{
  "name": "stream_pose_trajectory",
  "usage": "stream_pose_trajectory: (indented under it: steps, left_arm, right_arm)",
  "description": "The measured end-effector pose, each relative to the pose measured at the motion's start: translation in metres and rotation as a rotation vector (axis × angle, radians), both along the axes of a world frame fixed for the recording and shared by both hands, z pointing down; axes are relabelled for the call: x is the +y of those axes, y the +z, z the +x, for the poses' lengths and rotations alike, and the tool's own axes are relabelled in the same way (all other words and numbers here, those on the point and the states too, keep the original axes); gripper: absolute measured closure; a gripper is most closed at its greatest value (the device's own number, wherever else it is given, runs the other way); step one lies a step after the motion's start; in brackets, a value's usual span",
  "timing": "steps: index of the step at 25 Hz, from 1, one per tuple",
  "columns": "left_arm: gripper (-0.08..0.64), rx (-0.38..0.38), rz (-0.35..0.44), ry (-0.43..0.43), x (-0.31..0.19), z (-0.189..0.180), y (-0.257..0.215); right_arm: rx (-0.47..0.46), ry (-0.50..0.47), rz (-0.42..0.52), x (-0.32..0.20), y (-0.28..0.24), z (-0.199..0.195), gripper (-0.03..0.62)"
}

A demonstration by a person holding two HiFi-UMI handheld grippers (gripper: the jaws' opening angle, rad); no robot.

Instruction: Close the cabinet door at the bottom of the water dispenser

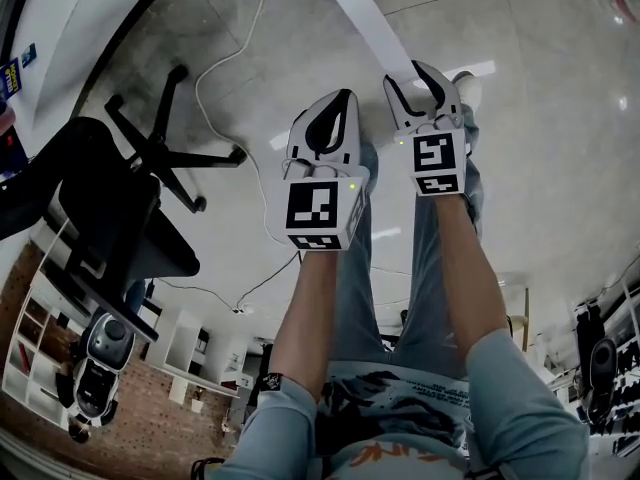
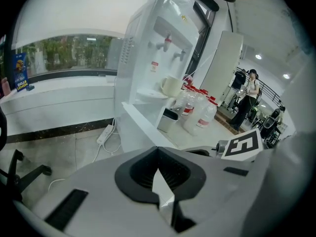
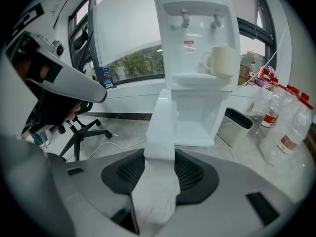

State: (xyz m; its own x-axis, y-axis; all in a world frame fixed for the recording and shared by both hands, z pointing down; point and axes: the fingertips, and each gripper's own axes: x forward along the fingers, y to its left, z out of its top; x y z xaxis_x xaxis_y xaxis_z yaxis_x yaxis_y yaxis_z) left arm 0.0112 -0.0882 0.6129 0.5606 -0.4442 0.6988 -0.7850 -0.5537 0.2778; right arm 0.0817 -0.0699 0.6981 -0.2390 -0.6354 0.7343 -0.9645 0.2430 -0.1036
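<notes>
The right gripper stands spread around the edge of the cabinet door, the left gripper is pressed together, so I think a crooked push may slip off.

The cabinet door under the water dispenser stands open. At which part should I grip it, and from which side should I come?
Grip the cabinet door by its free edge, the end farthest from the water dispenser. The thin panel stands edge-on to the right gripper, so come straight at that edge with the fingers on either face. That end likely gives the best leverage.
</notes>
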Motion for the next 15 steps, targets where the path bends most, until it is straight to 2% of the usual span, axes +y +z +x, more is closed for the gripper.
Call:
stream_pose_trajectory:
  steps: [9,15]
  left_arm:
    - [0.540,0.012,-0.001,0.005,-0.001,0.047,0.000]
    - [0.540,0.000,0.000,-0.012,-0.006,0.069,0.003]
  right_arm:
    - [0.021,-0.009,0.015,-0.011,0.000,0.049,0.390]
    - [0.028,-0.053,0.025,-0.020,0.000,0.076,0.390]
